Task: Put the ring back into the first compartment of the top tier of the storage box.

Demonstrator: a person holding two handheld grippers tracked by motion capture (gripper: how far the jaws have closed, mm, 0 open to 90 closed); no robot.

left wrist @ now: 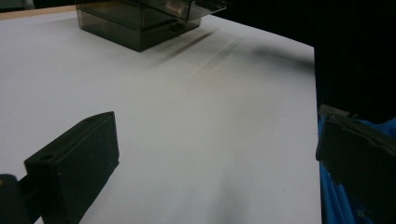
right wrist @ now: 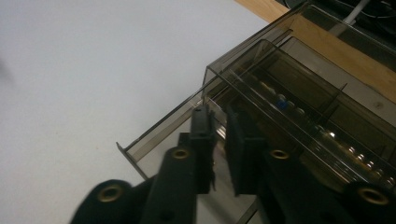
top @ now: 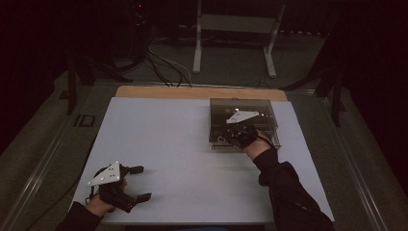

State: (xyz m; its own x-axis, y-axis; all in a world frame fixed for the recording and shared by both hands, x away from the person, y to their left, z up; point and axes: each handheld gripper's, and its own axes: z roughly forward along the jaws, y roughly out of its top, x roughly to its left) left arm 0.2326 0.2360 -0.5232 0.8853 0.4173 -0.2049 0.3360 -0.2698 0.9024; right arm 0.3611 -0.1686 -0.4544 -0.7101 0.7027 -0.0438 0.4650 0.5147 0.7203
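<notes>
A smoky see-through box with inner dividers stands at the far right of the white table. Its low drawer is pulled out toward the person. My right gripper is at that drawer; in the right gripper view its jaws stand almost together, pinching the drawer's front wall. Small metal parts and a blue one lie in the box's compartments. My left gripper rests near the table's front left corner, open and holding nothing. In the left gripper view its gripper shows wide apart over bare table, the box far off.
The white tabletop has a strip of bare wood along its far edge. Cables and a metal stand are on the floor beyond. Blue cloth shows past the table's near edge.
</notes>
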